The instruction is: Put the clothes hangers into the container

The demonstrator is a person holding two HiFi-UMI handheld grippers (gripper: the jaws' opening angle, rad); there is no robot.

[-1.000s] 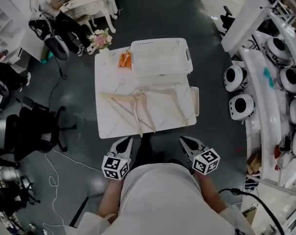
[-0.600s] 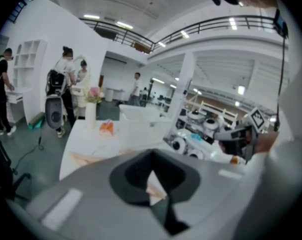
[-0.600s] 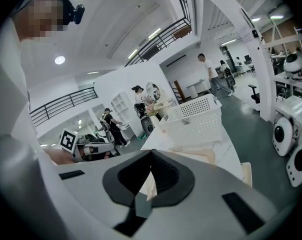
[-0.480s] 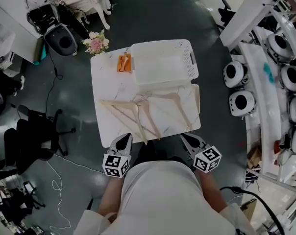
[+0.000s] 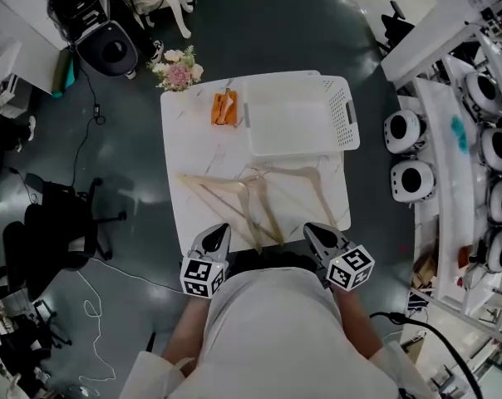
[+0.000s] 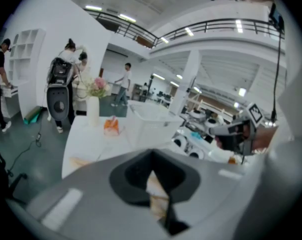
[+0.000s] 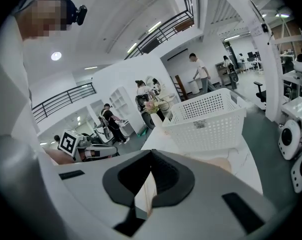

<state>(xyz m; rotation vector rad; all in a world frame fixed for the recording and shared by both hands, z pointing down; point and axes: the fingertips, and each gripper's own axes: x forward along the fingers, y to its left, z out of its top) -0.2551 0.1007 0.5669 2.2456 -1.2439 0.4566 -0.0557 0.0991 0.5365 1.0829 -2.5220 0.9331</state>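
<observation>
Pale wooden clothes hangers [image 5: 249,199] lie overlapping on the near half of a white marble table [image 5: 194,144]. Behind them, at the far right of the table, stands an empty white perforated basket [image 5: 299,125], also seen in the right gripper view as the basket [image 7: 211,115]. My left gripper [image 5: 220,230] and right gripper [image 5: 311,228] hover at the table's front edge, just short of the hangers. Both are shut with nothing in them. In the gripper views the left gripper [image 6: 158,204] and right gripper [image 7: 141,204] show closed jaws over the tabletop.
A vase of flowers [image 5: 178,70] stands at the table's far left corner, an orange object [image 5: 224,107] beside the basket. White round machines [image 5: 407,131] line the right side. A black office chair [image 5: 60,231] and cables lie on the floor at left. People stand in the background.
Both grippers have come forward from behind the table's front edge to reach it, near the hangers. Their jaws stayed shut. The hangers and basket have not moved on the table.
</observation>
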